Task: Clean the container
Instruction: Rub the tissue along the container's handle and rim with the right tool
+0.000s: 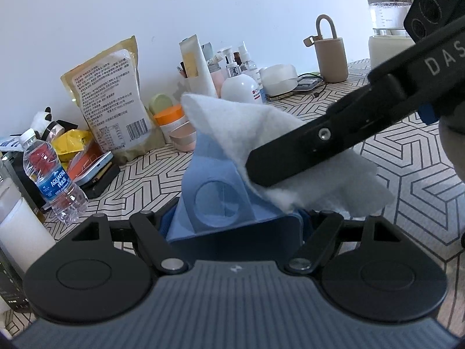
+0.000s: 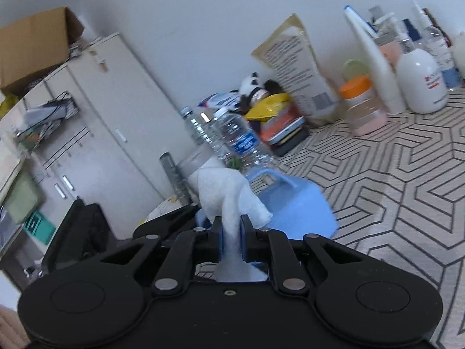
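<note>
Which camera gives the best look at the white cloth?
The left wrist view: the cloth spreads wide over the blue container, pinched by the right gripper. The right wrist view shows only a blurred bunch between that gripper's fingers.

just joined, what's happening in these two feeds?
A person with a handheld gripper in each hand is cleaning a blue container. The left gripper is clamped on the container, holding it above the patterned table. The right gripper is shut on a white cloth, which lies against the container's upper edge. Bottles and packets crowd the back of the table, untouched.
</note>
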A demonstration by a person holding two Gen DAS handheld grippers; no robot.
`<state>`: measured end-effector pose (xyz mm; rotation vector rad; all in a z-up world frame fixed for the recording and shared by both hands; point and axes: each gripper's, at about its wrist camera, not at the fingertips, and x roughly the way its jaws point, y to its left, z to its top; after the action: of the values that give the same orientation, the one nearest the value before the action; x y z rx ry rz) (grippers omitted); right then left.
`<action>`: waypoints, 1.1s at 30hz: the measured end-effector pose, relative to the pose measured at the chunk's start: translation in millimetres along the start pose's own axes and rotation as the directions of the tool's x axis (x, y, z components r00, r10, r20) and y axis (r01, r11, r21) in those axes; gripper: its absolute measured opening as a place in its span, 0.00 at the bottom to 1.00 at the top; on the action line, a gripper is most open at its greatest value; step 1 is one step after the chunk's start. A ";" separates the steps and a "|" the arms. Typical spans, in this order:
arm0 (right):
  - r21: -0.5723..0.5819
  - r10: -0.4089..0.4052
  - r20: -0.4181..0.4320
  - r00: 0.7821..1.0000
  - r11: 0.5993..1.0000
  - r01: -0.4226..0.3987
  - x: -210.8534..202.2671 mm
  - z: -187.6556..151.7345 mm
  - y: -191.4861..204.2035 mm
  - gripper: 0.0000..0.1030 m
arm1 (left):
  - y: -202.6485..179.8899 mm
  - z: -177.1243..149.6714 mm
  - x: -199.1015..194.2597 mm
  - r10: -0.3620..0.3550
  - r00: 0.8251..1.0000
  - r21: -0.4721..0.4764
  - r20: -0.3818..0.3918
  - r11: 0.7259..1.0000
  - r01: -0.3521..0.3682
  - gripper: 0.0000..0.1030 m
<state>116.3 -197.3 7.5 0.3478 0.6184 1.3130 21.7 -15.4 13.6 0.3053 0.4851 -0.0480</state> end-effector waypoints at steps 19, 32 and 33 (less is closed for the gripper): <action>0.066 -0.134 0.004 0.991 0.989 0.134 -7.1 -1.9 -14.2 0.18 | -3.1 0.2 2.4 0.002 1.000 0.000 -0.002 1.000 -0.002 0.75; -0.046 -0.091 0.003 0.996 0.995 0.091 -4.2 -2.2 8.3 0.17 | -6.3 0.2 4.0 0.023 1.000 0.019 -0.021 1.000 -0.023 0.76; -0.053 -0.075 0.002 0.997 0.996 0.075 -4.3 -2.1 10.6 0.17 | -5.9 0.2 4.1 0.024 0.999 0.017 -0.022 1.000 -0.023 0.76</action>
<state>106.2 -199.2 12.8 0.2785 0.5899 1.2554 24.7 -21.0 10.2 0.3278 0.5034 -0.0255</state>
